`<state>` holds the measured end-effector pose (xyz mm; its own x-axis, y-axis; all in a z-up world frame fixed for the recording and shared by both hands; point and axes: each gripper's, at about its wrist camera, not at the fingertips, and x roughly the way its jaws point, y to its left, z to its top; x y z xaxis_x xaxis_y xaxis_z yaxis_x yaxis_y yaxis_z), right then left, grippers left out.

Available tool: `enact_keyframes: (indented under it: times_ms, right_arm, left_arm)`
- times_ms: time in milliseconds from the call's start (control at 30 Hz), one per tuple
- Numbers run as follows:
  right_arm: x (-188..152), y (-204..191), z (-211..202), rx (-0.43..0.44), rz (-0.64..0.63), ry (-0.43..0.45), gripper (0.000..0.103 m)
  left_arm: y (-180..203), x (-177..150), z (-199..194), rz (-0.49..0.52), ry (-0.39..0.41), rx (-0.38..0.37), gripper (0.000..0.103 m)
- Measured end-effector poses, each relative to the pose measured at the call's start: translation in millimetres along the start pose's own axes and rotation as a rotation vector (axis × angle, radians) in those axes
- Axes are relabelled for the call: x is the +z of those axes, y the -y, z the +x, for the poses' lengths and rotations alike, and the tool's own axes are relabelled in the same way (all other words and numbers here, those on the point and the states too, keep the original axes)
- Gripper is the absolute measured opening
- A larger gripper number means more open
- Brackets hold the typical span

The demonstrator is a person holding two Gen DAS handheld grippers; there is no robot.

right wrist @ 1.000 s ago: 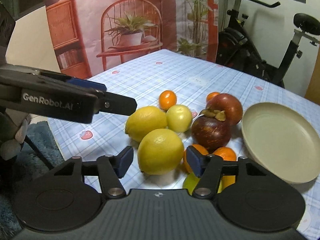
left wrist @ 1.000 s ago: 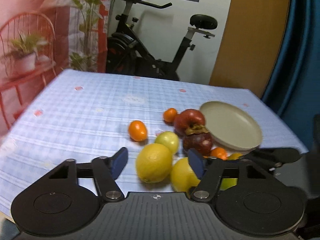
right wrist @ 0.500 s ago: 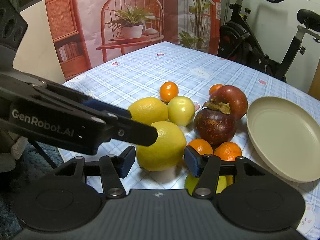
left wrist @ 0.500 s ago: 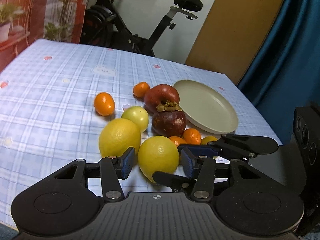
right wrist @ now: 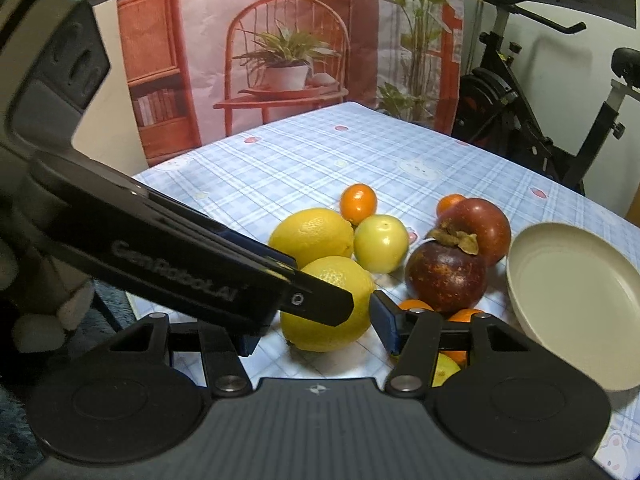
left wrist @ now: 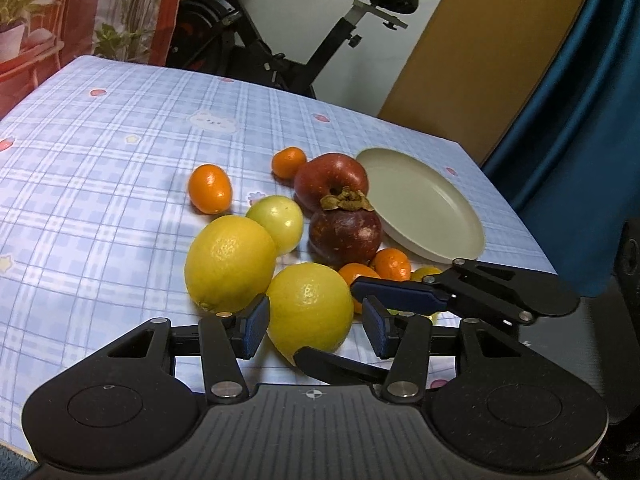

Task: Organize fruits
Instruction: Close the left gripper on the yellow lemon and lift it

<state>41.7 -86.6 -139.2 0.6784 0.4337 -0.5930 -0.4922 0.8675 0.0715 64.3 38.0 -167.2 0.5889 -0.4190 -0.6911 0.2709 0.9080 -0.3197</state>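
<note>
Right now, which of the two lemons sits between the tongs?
The nearer lemon, between both tongs; the other lemon lies behind it, beside the green fruit.

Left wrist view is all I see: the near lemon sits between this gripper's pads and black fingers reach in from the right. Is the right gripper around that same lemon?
Observer: Yes. In the right wrist view the near lemon also sits between the fingers of the right gripper; its right pad appears to meet the peel.
Operator: And its left pad?
Observer: Hidden behind the left gripper, whose jaws have just been closing with that lemon between them.
Operator: Anything beneath it?
Observer: A yellow-green fruit lies under its right finger, beside a small orange.
</note>
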Motion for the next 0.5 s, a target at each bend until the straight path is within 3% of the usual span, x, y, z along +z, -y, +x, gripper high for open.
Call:
enact_keyframes:
  times_ms: [200, 500]
  right_arm:
    - [1.5, -0.3, 0.7, 0.004, -0.003, 0.002, 0.058]
    - [2.5, 4.9, 14.7, -0.001, -0.027, -0.018, 0.062]
  left_arm:
    - [-13.2, -1.2, -0.1, -0.059, -0.017, -0.012, 0.054]
    - [-10.0, -4.1, -2.5, -0.036, -0.007, -0.003, 0.054]
